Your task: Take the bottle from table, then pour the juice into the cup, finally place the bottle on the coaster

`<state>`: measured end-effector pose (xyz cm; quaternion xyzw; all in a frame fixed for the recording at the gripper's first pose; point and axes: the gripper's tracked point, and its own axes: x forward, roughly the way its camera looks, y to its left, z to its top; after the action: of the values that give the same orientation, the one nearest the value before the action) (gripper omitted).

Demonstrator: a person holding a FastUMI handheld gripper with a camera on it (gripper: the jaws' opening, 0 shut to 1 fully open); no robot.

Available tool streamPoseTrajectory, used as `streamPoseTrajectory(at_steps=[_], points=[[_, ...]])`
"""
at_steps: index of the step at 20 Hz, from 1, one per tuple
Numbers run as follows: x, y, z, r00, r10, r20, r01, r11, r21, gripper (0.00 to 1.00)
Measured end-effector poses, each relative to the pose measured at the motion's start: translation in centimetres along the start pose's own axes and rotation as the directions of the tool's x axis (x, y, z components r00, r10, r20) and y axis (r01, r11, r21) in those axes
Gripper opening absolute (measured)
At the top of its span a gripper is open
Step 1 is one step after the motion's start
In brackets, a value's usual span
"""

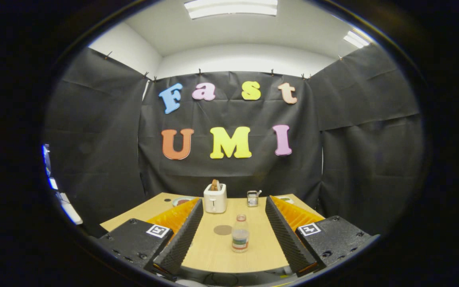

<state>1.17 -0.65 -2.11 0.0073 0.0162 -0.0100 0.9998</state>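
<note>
A small clear bottle (240,234) with a pale cap and a label band stands upright on the wooden table (213,251), between my two fingers and a little right of the middle of the gap. It touches neither finger. My gripper (234,203) is open wide. A round brown coaster (222,230) lies flat just left of the bottle, slightly farther away. A small metal cup (252,198) with a handle stands beyond the bottle, toward the table's far edge.
A white toaster (215,198) with bread in its slot stands at the far side of the table, left of the metal cup. A plate (182,201) lies behind the left finger and another dish (285,199) behind the right one. Black cloth walls surround the table.
</note>
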Motion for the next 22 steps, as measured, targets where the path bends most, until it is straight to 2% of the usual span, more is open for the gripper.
streamPoseTrajectory(at_steps=[6,15,22], points=[[2.0,-0.8,-3.0,0.999,-0.026,-0.043,0.026,1.000,0.003,1.00],[6.9,-3.3,-10.0,0.985,-0.079,-0.151,0.082,0.996,0.014,1.00],[9.3,-3.7,-14.0,0.976,-0.082,-0.202,0.091,0.995,0.036,1.00]])
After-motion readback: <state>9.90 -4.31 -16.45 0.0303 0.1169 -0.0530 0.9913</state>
